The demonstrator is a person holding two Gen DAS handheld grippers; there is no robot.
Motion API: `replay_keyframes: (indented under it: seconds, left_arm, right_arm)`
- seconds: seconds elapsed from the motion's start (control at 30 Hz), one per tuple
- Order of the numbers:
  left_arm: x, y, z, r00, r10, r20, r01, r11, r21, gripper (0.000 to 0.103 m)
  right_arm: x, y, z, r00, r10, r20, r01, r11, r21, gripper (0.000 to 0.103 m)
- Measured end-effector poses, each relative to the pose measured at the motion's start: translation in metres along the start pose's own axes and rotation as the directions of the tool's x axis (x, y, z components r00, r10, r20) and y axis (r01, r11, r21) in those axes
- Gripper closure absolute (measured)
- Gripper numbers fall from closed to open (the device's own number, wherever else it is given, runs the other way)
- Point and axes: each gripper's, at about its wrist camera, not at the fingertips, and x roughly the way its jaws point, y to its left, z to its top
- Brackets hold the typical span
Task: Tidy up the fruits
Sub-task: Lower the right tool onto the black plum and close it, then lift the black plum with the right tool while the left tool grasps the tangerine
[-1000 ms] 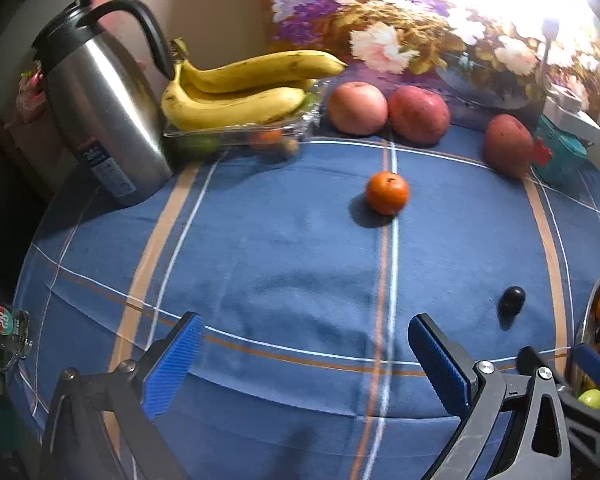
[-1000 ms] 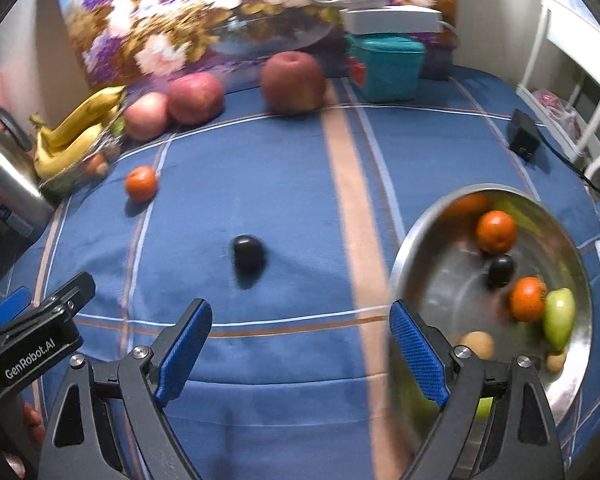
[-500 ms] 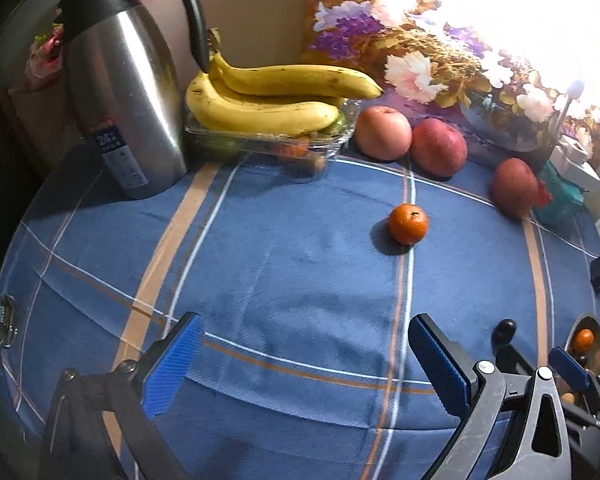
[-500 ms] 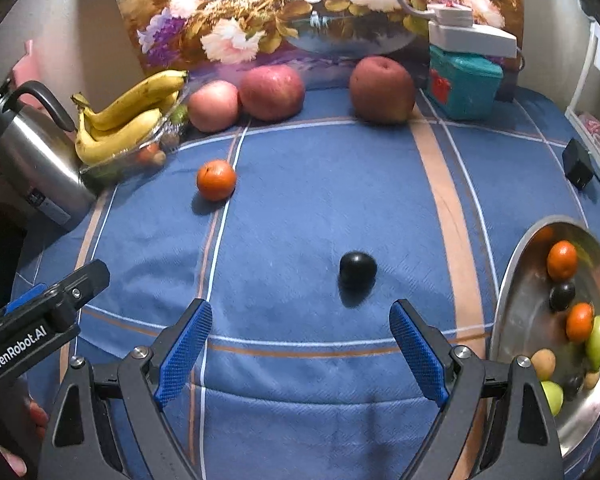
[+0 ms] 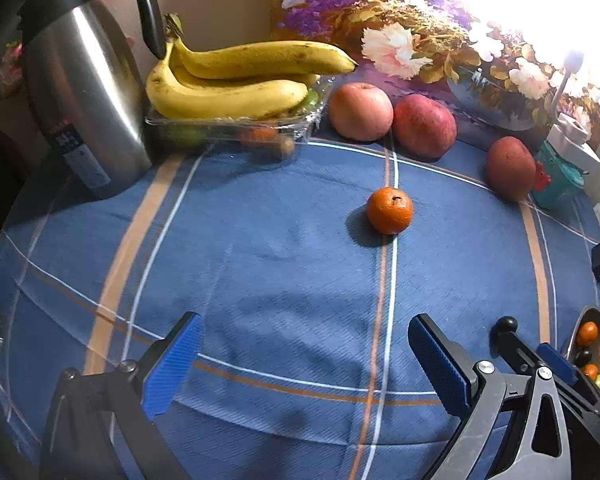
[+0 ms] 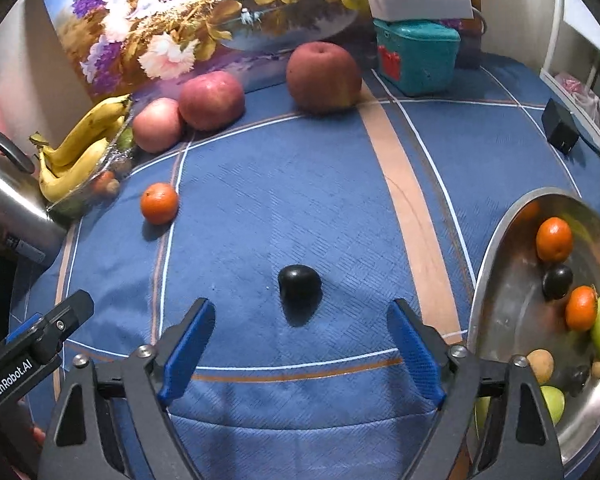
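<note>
A small black fruit (image 6: 299,283) lies on the blue cloth just ahead of my right gripper (image 6: 300,348), whose jaws are closing with nothing between them. A steel bowl (image 6: 496,280) at the right holds several small fruits. An orange (image 5: 389,210) (image 6: 159,203) sits alone on the cloth, well ahead of my left gripper (image 5: 300,364), which stands open and empty. Three red apples (image 5: 360,111) (image 6: 211,100) line the back. Bananas (image 5: 228,92) rest on a clear tray.
A steel kettle (image 5: 80,100) stands at the back left beside the banana tray. A teal box (image 6: 416,56) and a flower picture (image 6: 204,12) close off the back. A black adapter (image 6: 560,130) lies at the right edge.
Both grippers have shifted over the cloth. The black fruit now lies centred in front of my right gripper, and that gripper's fingers stand closer together. The bowl has slid toward the right edge.
</note>
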Motion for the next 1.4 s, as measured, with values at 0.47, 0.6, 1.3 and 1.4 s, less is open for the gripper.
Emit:
replay_keyframes:
  seconds: [0.47,0.6,1.3,1.4]
  left_arm:
    - [0.019,-0.003,0.006,0.998,-0.059,-0.007,0.059,0.998,-0.013,0.001]
    - [0.020,-0.005,0.007,0.998,-0.057,-0.008,0.057,0.998,-0.003,0.001]
    - [0.026,0.001,0.011,0.991,-0.133,-0.002,0.133,0.988,-0.079,0.012]
    - [0.027,-0.003,0.017,0.988,-0.151,0.012,0.152,0.985,-0.082,0.017]
  right_arm:
    - [0.019,-0.001,0.009,1.000,0.015,-0.003,-0.015,1.000,-0.008,0.061]
    - [0.022,-0.001,0.009,1.000,0.015,-0.007,-0.015,1.000,-0.007,0.066]
    - [0.009,0.005,0.021,0.998,0.056,0.042,-0.056,0.998,-0.014,0.078]
    - [0.006,0.005,0.026,0.996,0.059,0.063,-0.058,0.998,-0.016,0.078]
